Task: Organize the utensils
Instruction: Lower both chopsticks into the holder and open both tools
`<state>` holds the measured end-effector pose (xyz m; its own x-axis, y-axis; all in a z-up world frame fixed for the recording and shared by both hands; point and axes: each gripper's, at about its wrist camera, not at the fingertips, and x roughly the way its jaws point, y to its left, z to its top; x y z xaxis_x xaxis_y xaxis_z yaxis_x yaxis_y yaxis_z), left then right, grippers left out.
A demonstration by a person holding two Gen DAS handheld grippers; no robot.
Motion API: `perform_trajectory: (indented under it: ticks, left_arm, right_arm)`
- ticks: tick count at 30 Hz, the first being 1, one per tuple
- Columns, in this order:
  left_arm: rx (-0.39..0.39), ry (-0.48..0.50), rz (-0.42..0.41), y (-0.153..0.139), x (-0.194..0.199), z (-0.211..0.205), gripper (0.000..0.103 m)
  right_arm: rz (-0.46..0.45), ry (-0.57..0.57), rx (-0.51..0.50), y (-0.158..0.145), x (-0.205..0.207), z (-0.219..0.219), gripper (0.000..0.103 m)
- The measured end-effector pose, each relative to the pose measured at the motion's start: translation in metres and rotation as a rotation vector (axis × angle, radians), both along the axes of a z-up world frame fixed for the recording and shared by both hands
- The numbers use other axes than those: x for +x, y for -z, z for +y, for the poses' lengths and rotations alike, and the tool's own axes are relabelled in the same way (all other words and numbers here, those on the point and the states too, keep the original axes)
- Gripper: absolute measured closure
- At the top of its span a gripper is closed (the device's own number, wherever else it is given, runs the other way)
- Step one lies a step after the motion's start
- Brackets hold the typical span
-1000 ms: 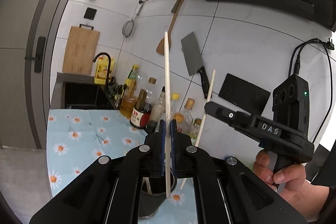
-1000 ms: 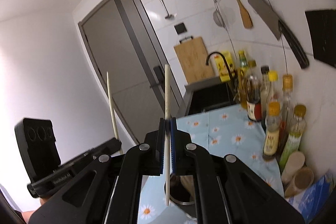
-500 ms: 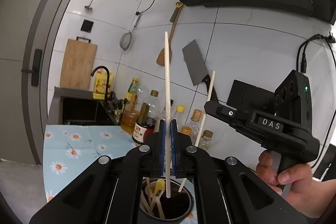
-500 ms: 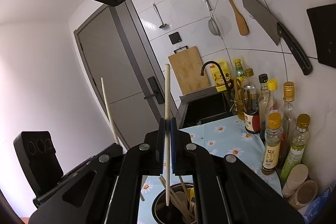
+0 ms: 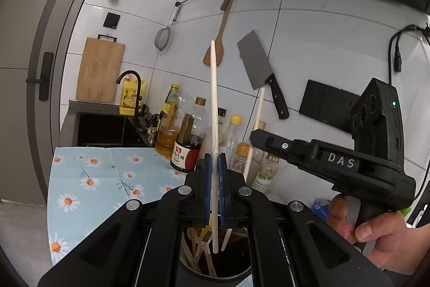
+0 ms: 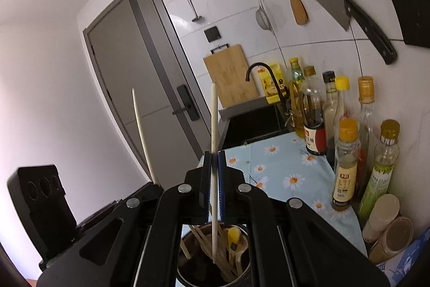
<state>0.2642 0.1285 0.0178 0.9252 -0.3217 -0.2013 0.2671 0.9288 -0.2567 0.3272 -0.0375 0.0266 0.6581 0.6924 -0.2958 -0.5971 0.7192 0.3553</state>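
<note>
Both grippers now hang directly over the dark utensil holder (image 5: 215, 265), which fills the bottom of each wrist view. A second ago it was only partly in sight under the left gripper, with the flowered cloth on the bench (image 5: 88, 179) showing beside it; now its open mouth lies right beneath the fingers of both. Both hands have come in over the holder, and the sticks look lined up for a drop.

The left gripper (image 5: 215, 168) has its fingers closed on a pale chopstick (image 5: 213, 104), held upright, with the lower tip reaching down into the mouth of the holder among the wooden utensils already standing there. The right gripper (image 6: 214, 166) likewise has its fingers closed on a second chopstick (image 6: 213, 125), also upright, its lower end down inside the holder (image 6: 215, 260) next to a yellow-headed utensil (image 6: 233, 233) and several wooden handles.

In the left view the right gripper shows just to the right of the holder, gripped by a bare hand (image 5: 376, 236), its chopstick slanting up past the bottles (image 5: 188, 136) against the wall.

The placing step seems nearly done: what looks to remain is opening the fingers so each chopstick slides down. The risk I would watch is a stick catching on the crowded handles and tipping out over the rim.
</note>
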Motion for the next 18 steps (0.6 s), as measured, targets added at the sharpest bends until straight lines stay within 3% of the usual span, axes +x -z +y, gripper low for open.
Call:
perform_trajectory:
  ticks: [5, 16, 18]
  left_arm:
    - [0.041, -0.008, 0.018, 0.014, 0.001, -0.006, 0.099]
    - [0.022, 0.016, 0.08, 0.027, -0.003, -0.001, 0.099]
    - [0.038, 0.019, 0.09, 0.025, -0.003, -0.002, 0.099]
  right_arm:
    - [0.028, -0.004, -0.039, 0.015, -0.001, 0.007, 0.097]
    - [0.115, -0.027, -0.063, 0.035, -0.005, 0.01, 0.097]
    - [0.119, -0.029, -0.077, 0.034, -0.005, 0.01, 0.093]
